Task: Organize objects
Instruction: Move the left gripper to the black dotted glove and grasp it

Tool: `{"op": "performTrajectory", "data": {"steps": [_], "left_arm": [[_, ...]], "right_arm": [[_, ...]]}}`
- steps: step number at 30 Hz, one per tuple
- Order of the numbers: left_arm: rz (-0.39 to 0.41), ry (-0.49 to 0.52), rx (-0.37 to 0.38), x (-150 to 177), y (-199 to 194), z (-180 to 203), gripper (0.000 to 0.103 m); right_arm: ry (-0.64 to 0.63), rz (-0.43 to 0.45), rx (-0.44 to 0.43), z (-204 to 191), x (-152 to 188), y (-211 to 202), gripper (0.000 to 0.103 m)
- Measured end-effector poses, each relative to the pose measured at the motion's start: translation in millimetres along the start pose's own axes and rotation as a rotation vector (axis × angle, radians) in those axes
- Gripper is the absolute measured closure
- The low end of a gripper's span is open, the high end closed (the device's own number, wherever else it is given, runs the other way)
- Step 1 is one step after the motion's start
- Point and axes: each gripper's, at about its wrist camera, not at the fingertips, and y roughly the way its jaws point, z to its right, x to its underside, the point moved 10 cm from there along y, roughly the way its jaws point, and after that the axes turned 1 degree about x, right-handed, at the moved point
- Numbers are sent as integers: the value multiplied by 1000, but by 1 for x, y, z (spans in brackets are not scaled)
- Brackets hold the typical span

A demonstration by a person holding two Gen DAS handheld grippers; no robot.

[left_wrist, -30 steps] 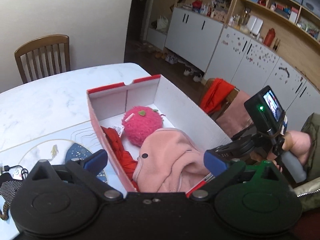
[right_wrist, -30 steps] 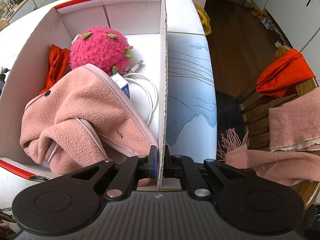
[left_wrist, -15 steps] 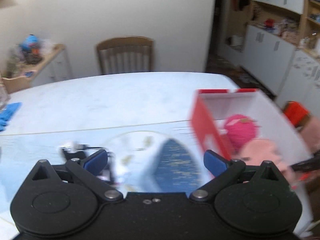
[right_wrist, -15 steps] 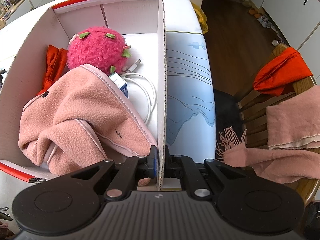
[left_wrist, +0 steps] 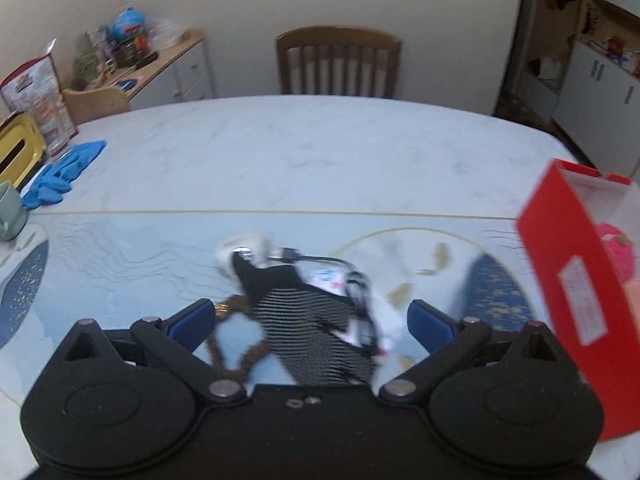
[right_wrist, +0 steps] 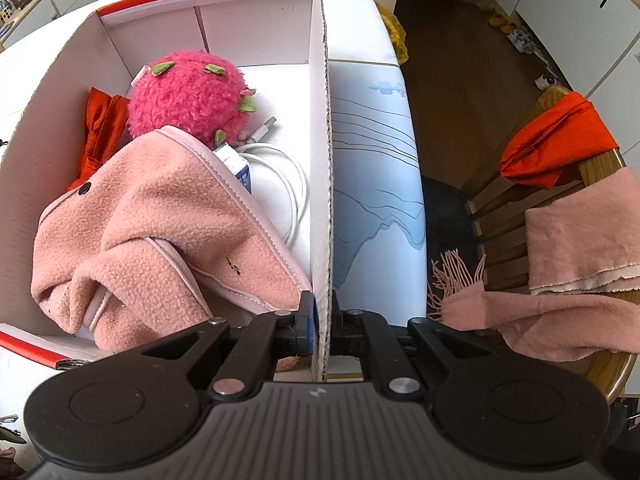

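My left gripper [left_wrist: 310, 318] is open above a small pile on the table: a black striped mesh pouch [left_wrist: 312, 312], a brown bead string [left_wrist: 236, 344], a white charger [left_wrist: 242, 250] and a black cable [left_wrist: 320, 258]. The red shoebox [left_wrist: 568, 284] stands at the right. My right gripper [right_wrist: 320, 322] is shut on the box's right wall [right_wrist: 322, 160]. Inside the box lie a pink fleece garment [right_wrist: 160, 236], a pink plush fruit [right_wrist: 188, 94], a red cloth [right_wrist: 100, 128] and a white cable [right_wrist: 288, 188].
A blue cloth [left_wrist: 64, 172], a green mug [left_wrist: 10, 216] and a yellow box [left_wrist: 16, 152] sit at the table's far left. A wooden chair [left_wrist: 338, 64] stands behind the table. Another chair [right_wrist: 560, 200] with red and pink cloths is right of the box.
My left gripper has swung left from over the box to the pile of small items on the table. The right gripper keeps its hold on the box wall.
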Motion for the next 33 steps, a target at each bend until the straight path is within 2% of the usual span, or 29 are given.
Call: {"op": "performTrajectory", "data": {"steps": [8,13,18,24,30,32,33], "left_arm": [[-38,-60,-41,-10,39,-39,5],[-73,-55,-34,-9,58,-42,7],[-111,-47,-42,-7,75,-43,15],[-125,-26,-39,-5,82,-39,29],[-111,-23,-34,-7,81,-37,50],[-104,-20,-23,-7,79,-35,65],[-100,-17,-18,-7,78,-33,69]], "right_arm": [[-2,-5,14,-2,-1,1,97],[-7,-8,17,-2,-2,1,96],[-6,-10,18,-2,-2,1,96],[-12,-9,20,-1,-2,1,96],[-15,-8,20,-1,-2,0,96],[-14,-8,19,-1,-2,0,96],[-14,-8,19,-1,-2,0,96]]}}
